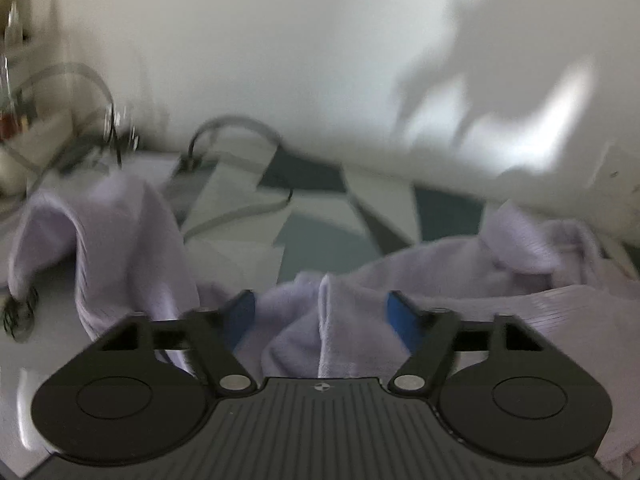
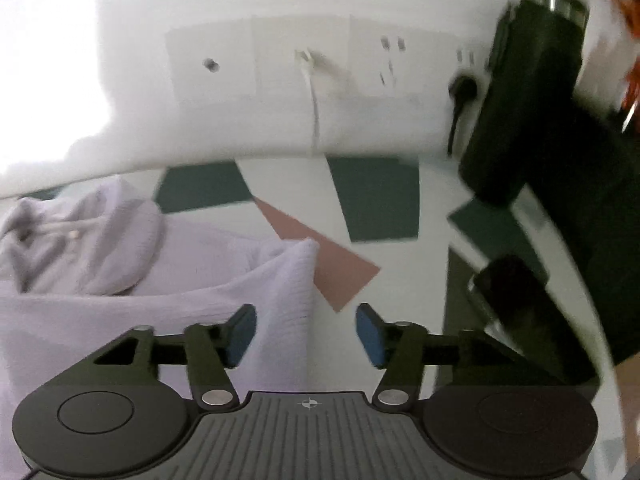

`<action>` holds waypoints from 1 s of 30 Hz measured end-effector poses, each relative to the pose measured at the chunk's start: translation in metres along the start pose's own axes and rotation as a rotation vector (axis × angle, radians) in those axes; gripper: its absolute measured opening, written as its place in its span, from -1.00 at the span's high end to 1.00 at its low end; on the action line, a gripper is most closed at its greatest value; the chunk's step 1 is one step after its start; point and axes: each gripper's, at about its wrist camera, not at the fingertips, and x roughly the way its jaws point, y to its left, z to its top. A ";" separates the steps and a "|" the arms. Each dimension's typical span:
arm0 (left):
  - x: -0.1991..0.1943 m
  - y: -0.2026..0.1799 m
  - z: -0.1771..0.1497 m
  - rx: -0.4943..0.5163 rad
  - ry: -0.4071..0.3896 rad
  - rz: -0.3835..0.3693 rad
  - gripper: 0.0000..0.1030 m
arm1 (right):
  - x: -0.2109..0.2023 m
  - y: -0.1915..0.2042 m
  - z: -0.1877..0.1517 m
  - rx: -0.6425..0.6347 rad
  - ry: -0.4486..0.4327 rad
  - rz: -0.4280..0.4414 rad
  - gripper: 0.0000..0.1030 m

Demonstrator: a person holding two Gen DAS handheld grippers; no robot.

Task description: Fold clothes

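Hoodie [image 2: 120, 264] lies rumpled, partly doubled — I hold left gripper [image 1: 322, 320] and right gripper [image 2: 306, 334] agape, cloth between left's pads at 12 o'clock.

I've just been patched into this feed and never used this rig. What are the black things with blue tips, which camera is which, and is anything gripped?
Each picture comes from a camera on a hand-held gripper, looking forward along its two blue-padded fingers. The left wrist view shows the left gripper open, with a bunched fold of the lilac hoodie between its fingers, not clamped. The right wrist view shows the right gripper open at the hoodie's edge, holding nothing. The hoodie lies on a patterned tabletop. A dark phone and black bottle sit at right.
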 end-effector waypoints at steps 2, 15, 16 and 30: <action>-0.013 0.004 0.000 0.011 -0.022 -0.003 -0.63 | -0.016 0.006 -0.009 -0.037 -0.031 -0.006 -0.62; -0.052 0.079 -0.042 -0.178 0.058 0.146 -0.86 | -0.047 0.092 -0.067 0.008 0.062 0.055 -0.98; -0.052 0.081 -0.045 -0.186 0.065 0.148 -0.87 | -0.045 0.098 -0.068 0.008 0.072 0.048 -0.98; -0.056 0.094 -0.060 -0.206 0.090 0.168 -0.95 | -0.019 0.120 -0.084 -0.041 0.121 -0.026 -0.99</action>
